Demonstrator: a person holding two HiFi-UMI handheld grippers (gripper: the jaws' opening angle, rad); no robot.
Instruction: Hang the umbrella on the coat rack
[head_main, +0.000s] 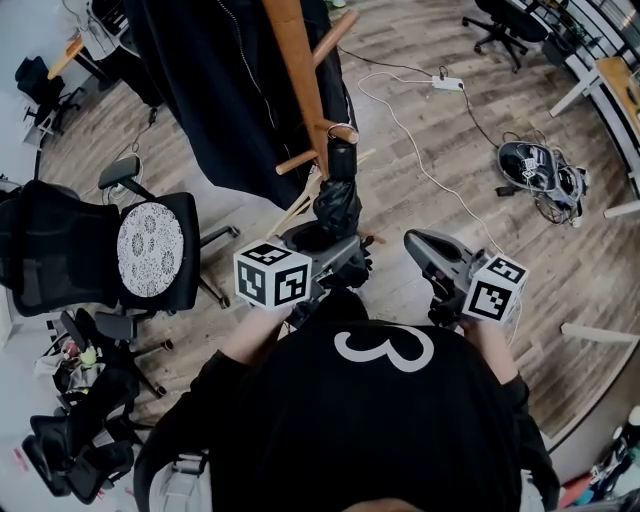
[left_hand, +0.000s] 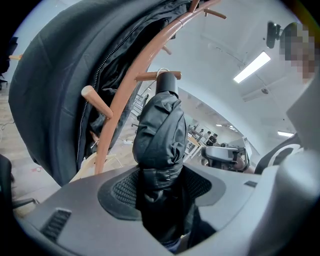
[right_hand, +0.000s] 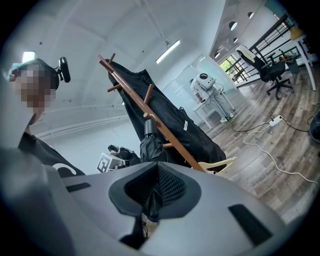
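Left gripper view: what sits between the jaws?
They are clamped on the lower part of the folded black umbrella (left_hand: 159, 135), which stands nearly upright out of the left gripper (left_hand: 160, 185).

And the right gripper (right_hand: 155, 175)?
Its jaws are together with nothing between them. From the head view it hangs beside the left gripper (head_main: 325, 245), apart from the umbrella (head_main: 338, 205).

Where does the umbrella's top end reach?
Its black handle is up against a short peg (left_hand: 147, 76) on the brown wooden coat rack (left_hand: 125, 95). A thin strap loop (left_hand: 162, 72) shows right at that peg; whether it goes round the peg, I cannot tell.

What else is on the rack?
A black coat (left_hand: 55, 90) hangs on the far side of the pole, just behind the umbrella. The right gripper view shows the same: umbrella (right_hand: 148, 145) in front, coat rack (right_hand: 150, 107) slanting behind it.

Further out?
On the head view, a black office chair (head_main: 150, 250) with a white patterned cushion stands to the left on the wood floor (head_main: 430, 140). Well beyond the rack, a white power strip (head_main: 447, 84) lies with its cable trailing across the boards.
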